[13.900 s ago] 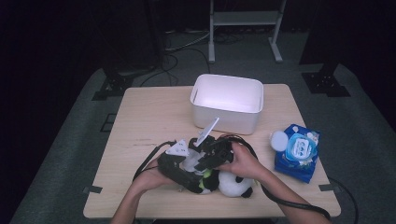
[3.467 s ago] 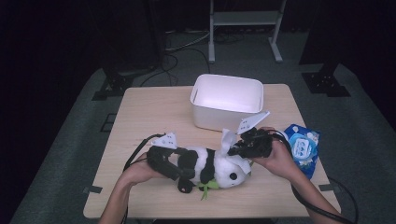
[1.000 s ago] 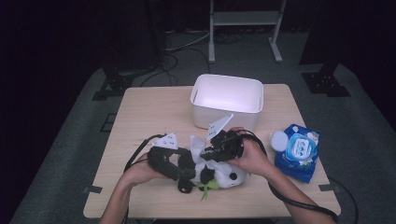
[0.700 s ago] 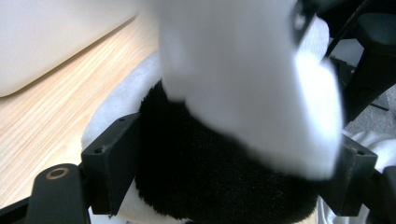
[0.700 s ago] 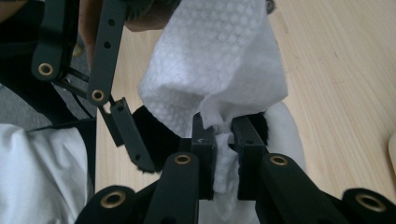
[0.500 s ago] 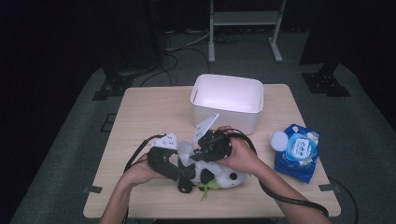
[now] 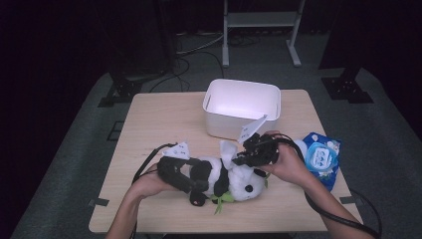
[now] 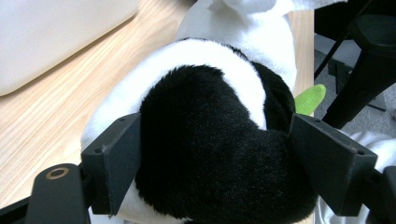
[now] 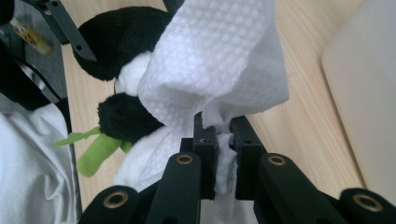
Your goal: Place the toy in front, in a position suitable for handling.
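Plush black-and-white fur fills my left gripper [image 8: 215,172]; its jaws clamp the toy panda [image 7: 224,177] around the dark body, pinning it on its side on the table [image 7: 149,129] in front of the white bin [image 7: 242,107]; my right gripper [image 9: 223,135] pinches a white wipe [image 9: 215,60] tight between its jaws, the free end bunched just above the panda's head; the wipe pack [image 7: 321,157] lies at the right edge; so I judge the fetching and steadying done, and the rubbing-down of the fur largely left; how clean the panda is I cannot tell.
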{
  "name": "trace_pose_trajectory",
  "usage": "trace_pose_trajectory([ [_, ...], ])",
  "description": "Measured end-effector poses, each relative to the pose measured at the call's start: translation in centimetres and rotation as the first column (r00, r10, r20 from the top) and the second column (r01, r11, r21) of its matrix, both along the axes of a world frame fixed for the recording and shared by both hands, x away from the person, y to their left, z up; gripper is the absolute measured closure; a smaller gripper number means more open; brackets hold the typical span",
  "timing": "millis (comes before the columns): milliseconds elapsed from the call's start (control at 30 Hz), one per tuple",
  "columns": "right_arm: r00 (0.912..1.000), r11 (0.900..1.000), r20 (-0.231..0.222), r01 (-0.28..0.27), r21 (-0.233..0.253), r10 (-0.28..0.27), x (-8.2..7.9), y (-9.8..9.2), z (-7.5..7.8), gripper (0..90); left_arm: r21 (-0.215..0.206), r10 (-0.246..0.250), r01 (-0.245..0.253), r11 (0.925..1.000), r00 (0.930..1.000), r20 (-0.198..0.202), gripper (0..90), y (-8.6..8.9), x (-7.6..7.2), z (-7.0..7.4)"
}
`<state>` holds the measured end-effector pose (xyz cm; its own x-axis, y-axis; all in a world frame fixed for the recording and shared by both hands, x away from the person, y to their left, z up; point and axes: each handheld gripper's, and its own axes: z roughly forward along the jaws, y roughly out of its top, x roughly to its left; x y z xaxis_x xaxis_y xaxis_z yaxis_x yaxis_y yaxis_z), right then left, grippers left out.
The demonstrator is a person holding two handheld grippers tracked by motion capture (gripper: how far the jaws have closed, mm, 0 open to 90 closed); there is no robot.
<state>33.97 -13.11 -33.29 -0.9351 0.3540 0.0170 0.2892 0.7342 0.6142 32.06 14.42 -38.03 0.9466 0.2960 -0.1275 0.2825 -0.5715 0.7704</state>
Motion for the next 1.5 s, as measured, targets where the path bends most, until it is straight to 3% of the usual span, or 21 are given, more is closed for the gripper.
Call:
trace_pose_trajectory([
  [167, 0.9996, 1.0, -0.027, 0.0, 0.027, 0.001, -0.2, -0.3, -1.1, 82.9, 0.009, -0.011, 0.011, 0.9999, 0.9999, -0.009, 17.6, -0.2, -0.1, 0.8],
  [333, 0.9994, 1.0, -0.035, -0.004, 0.03, 0.005, -0.5, 0.1, -1.6, 83.1, 0.002, -0.039, 0.039, 0.9992, 0.999, 0.019, 17.6, -0.4, -0.3, 1.8],
  [400, 0.9993, 0.999, -0.037, -0.008, 0.038, 0.009, -0.6, 0.0, -1.8, 83.2, 0.028, -0.045, 0.043, 0.9987, 0.9982, 0.039, 17.6, -1.1, -0.1, 2.2],
  [533, 0.9991, 0.999, -0.038, -0.017, 0.042, 0.018, -0.9, 0.0, -2.0, 83.3, 0.081, -0.06, 0.056, 0.9951, 0.9972, 0.044, 17.5, -2.6, 0.5, 2.1],
  [733, 0.9986, 0.998, -0.045, -0.024, 0.061, 0.026, -1.2, -0.4, -2.3, 83.3, 0.159, -0.103, 0.097, 0.9825, 0.9942, 0.03, 12.4, -4.3, 1.4, 1.7],
  [867, 0.9986, 0.998, -0.04, -0.031, 0.061, 0.033, -1.3, -0.4, -2.4, 83.4, 0.208, -0.14, 0.133, 0.9689, 0.9901, 0.016, 7.3, -5.1, 1.7, 1.2],
  [900, 0.9985, 0.997, -0.041, -0.032, 0.064, 0.035, -1.4, -0.4, -2.5, 83.4, 0.208, -0.14, 0.133, 0.9689, 0.9901, 0.016, 6.1, -5.1, 1.7, 1.2],
  [967, 0.9984, 0.997, -0.047, -0.029, 0.066, 0.032, -1.5, -0.4, -2.5, 83.4, 0.236, -0.16, 0.151, 0.9599, 0.987, 0.019, 5.4, -5.5, 1.7, 0.9],
  [1133, 0.9984, 0.997, -0.04, -0.037, 0.069, 0.04, -1.5, -0.5, -2.7, 83.4, 0.249, -0.164, 0.159, 0.9553, 0.9865, -0.001, 5.3, -6.1, 2.0, 0.5],
  [1167, 0.9985, 0.997, -0.038, -0.036, 0.069, 0.039, -1.5, -0.5, -2.7, 83.4, 0.253, -0.16, 0.156, 0.9549, 0.9872, -0.007, 7.0, -6.3, 2.2, 0.6],
  [1267, 0.9983, 0.996, -0.054, -0.017, 0.085, 0.021, -1.0, -0.9, -2.6, 83.3, 0.272, -0.147, 0.142, 0.9517, 0.9891, 0.0, 27.1, -6.6, 2.4, 0.9],
  [1333, 0.9981, 0.995, -0.061, -0.005, 0.098, 0.011, -0.5, -1.1, -2.5, 83.3, 0.286, -0.144, 0.128, 0.9496, 0.9891, 0.034, 32.3, -6.7, 2.6, 1.2],
  [1400, 0.9983, 0.995, -0.058, -0.003, 0.1, 0.009, 0.1, -1.3, -2.3, 83.2, 0.288, -0.142, 0.124, 0.9495, 0.989, 0.041, 34.8, -6.7, 2.8, 1.3],
  [1433, 0.9983, 0.995, -0.058, 0.009, 0.097, -0.004, 0.2, -1.2, -2.2, 83.2, 0.281, -0.133, 0.112, 0.9533, 0.9894, 0.058, 35.8, -6.7, 3.1, 1.4],
  [1500, 0.9988, 0.996, -0.047, 0.016, 0.086, -0.012, 0.7, -1.2, -1.9, 83.2, 0.282, -0.128, 0.102, 0.954, 0.9889, 0.075, 36.4, -6.7, 3.4, 1.4],
])
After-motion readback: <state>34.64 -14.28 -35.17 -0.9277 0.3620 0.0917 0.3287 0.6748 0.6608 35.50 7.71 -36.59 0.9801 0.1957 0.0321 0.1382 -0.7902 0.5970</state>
